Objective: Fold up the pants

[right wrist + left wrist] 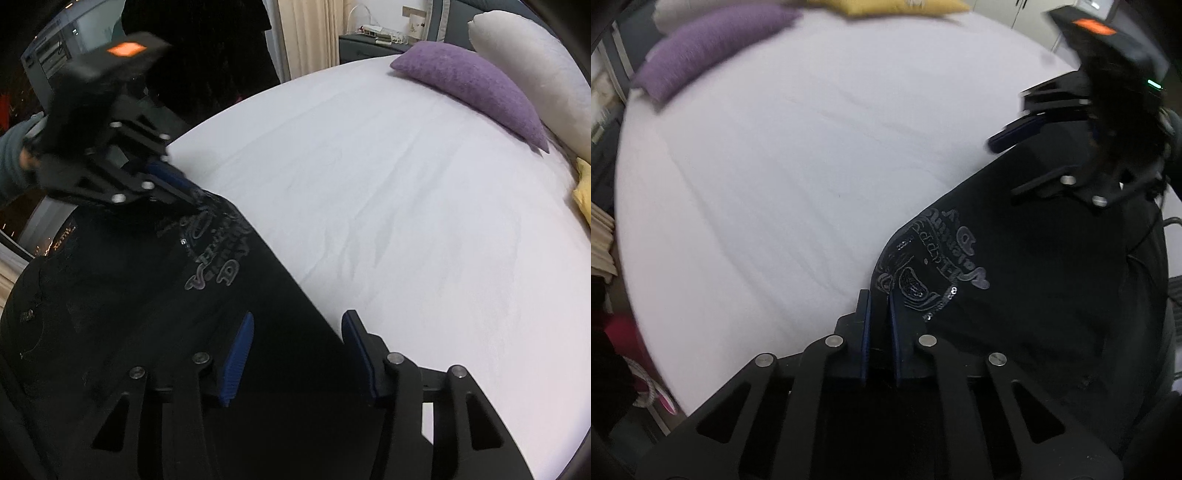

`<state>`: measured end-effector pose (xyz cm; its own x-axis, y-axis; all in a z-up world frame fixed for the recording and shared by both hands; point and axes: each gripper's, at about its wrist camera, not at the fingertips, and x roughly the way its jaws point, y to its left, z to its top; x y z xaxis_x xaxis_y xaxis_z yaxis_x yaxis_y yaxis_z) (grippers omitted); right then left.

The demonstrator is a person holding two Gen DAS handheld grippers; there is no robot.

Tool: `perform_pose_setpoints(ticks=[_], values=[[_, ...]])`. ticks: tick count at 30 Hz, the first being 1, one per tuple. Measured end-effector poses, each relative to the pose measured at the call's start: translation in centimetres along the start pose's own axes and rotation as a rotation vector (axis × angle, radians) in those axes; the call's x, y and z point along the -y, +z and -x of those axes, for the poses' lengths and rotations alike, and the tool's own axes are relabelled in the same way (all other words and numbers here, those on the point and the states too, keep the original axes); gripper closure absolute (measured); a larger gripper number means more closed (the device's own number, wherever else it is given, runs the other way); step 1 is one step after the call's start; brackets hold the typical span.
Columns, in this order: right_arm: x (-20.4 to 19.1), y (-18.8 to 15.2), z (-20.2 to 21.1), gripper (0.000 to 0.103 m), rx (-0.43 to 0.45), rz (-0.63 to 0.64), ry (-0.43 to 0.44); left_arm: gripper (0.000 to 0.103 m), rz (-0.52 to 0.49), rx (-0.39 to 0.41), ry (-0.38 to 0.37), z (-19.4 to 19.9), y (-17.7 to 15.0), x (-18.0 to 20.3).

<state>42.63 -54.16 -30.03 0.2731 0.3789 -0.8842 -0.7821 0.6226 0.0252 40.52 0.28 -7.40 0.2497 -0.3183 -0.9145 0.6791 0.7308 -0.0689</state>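
Soft, limp black pants (pixel 155 295) lie lower left on the bed (pixel 369 184); left gripper (pixel 880 299) seems pinched on their edge corner, right gripper (pixel 299 332) fingers spread astride that edge.

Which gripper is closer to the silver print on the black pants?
Left. The left gripper is shut on the pants at the silver print; the right gripper straddles the edge farther along.

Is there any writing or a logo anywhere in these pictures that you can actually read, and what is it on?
Silvery print on the black pants: decorative lettering around a crest, upside down and blurred; no word reads for sure.
Orange label on the left gripper's body: blurred, no text legible.
Orange label on the right gripper's body: likewise unreadable.
Bed sheet and purple pillow: no writing.
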Motion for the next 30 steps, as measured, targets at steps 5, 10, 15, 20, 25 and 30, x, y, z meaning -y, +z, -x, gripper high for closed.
perform_pose_setpoints(ticks=[5, 10, 15, 20, 25, 30], values=[[0.4, 0.7, -0.8, 0.050, -0.033, 0.017, 0.003, 0.095, -0.055, 0.109, 0.068, 2.4, -2.8, 4.3], [0.9, 1.3, -0.9, 0.050, -0.048, 0.021, 0.029, 0.096, -0.074, 0.166, 0.102, 4.8, -5.0, 5.2], [0.5, 2.0, -1.4, 0.070, -0.094, 0.038, 0.063, 0.096, -0.084, 0.182, 0.113, 4.8, -6.1, 5.9], [-0.5, 2.3, -0.2, 0.092, -0.081, 0.053, 0.062, 0.096, -0.051, 0.193, 0.113, 5.5, -5.4, 4.1], [-1.5, 3.1, 1.8, 0.095, -0.033, 0.026, 0.004, 0.096, -0.032, 0.222, 0.135, 7.1, -5.6, 4.6], [-3.0, 4.3, 3.5, 0.096, 0.041, -0.023, -0.084, 0.096, 0.008, 0.252, 0.168, 9.8, -6.0, 4.6]])
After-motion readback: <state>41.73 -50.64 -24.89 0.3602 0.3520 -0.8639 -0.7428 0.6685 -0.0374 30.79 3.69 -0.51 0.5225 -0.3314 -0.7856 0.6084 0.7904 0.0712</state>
